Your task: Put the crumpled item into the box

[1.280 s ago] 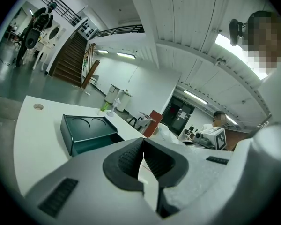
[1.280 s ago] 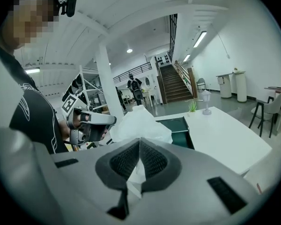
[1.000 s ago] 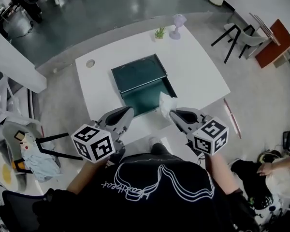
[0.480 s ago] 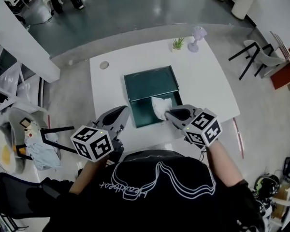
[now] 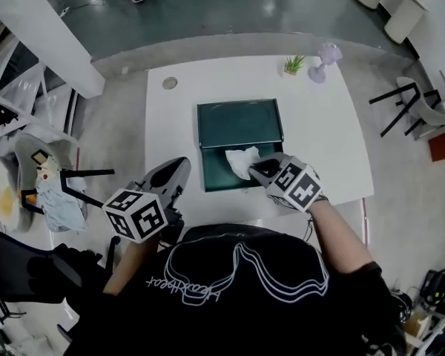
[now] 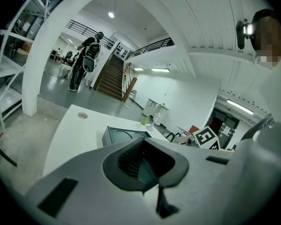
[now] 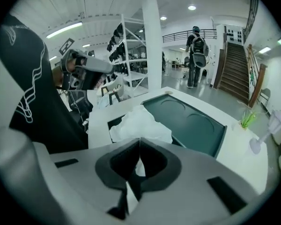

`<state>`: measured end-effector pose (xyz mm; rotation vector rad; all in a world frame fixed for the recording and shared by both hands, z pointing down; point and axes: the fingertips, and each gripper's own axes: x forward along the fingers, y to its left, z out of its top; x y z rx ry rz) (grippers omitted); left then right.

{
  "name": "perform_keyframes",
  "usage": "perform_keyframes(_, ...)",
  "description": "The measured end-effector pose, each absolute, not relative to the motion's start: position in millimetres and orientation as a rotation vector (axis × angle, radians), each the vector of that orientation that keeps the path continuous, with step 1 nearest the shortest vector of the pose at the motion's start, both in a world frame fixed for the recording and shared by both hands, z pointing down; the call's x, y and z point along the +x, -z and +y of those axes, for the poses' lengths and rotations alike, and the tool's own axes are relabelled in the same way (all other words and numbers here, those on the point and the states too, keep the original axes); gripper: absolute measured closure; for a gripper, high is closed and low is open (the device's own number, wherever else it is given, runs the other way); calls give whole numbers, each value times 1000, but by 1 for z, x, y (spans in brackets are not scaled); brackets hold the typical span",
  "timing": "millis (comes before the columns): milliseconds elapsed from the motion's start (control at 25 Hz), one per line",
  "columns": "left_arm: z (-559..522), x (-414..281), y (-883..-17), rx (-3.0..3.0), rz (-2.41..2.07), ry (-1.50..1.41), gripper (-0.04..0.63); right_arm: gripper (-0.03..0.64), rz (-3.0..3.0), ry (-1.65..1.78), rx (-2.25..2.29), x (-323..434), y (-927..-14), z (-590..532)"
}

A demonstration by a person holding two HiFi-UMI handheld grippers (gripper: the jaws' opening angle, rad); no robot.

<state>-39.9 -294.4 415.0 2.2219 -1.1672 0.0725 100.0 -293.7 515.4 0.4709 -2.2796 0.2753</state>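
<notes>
The right claw (image 7: pixel 139 146) is clamped on the near edge of the crumpled white paper wad (image 7: pixel 139 121), with a thin fold pinched between jaws that are all but together. The rest of the wad billows out just ahead of the tips. It sits over the open compartment of the dark green rectangular box (image 5: pixel 208 178), ahead of and below the claw; whether it touches the box floor I cannot tell. It looks very light and soft, it would crush easily, and it should not slip. A pinch on any outer fold should do, as here. The wad is lumpy with no clear long axis, and its bulk points away from the claw toward the box's laid-back lid. The left claw (image 6: pixel 144 146) is shut and empty, off to the side over the white surface (image 5: pixel 322 136).
</notes>
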Motion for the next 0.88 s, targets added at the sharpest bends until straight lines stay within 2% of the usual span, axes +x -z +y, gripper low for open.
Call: perform_keyframes(880,-288,-72,-440,2009,-1436,116,589,601,-2014,-41,197,87,-594,-307)
